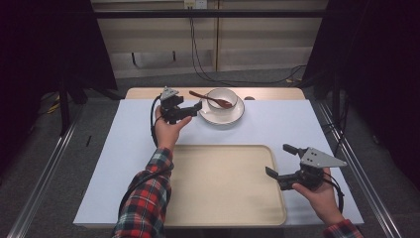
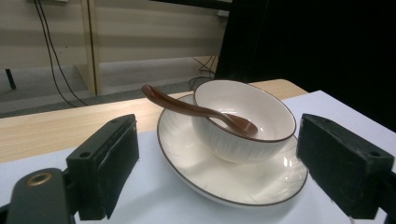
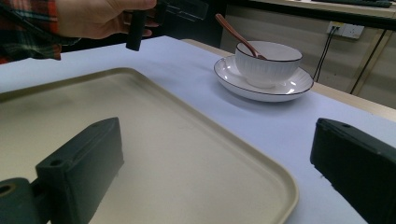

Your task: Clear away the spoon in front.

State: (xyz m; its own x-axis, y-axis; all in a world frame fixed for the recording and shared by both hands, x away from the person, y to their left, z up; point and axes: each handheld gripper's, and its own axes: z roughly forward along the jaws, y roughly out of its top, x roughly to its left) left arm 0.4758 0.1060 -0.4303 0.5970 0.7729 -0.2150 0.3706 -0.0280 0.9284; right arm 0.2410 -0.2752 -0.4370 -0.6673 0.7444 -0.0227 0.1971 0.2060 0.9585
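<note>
1. Nearest the person lies the beige tray (image 1: 225, 186), bare, on the pale sheet covering the surface (image 1: 129, 139). I take the tray as the landmark for everything below.
2. Just off the tray's right edge, the right hand-held gripper (image 1: 278, 161) hangs above the surface with its jaws spread wide and nothing between them. In the right gripper view its two black pads (image 3: 81, 168) frame the tray's near corner.
3. Beyond the tray's far left corner, the left hand-held gripper (image 1: 194, 105) is held out by a hand (image 1: 168, 130) in a plaid sleeve. Its jaws also stand apart and bear on nothing.
4. Farther still, past the tray's far edge and near the back of the surface, sits the white plate (image 1: 236, 116). A white bowl (image 1: 221, 98) stands upright on it, and a brown spoon (image 1: 210, 98) leans in the bowl, handle pointing left over the rim.
5. In the left gripper view the plate (image 2: 224, 184) lies between the open pads, the bowl (image 2: 238, 135) just ahead, the spoon (image 2: 187, 108) resting on the bowl's near lip.
6. Judged from this, the step in hand is the reach for the crockery, with no grasp made yet.
7. The next move likely calls for easing the left jaws onto the plate's rim, or the bowl's wall, and closing gently. The load must stay level so the spoon does not slide, then travel back towards the tray.
</note>
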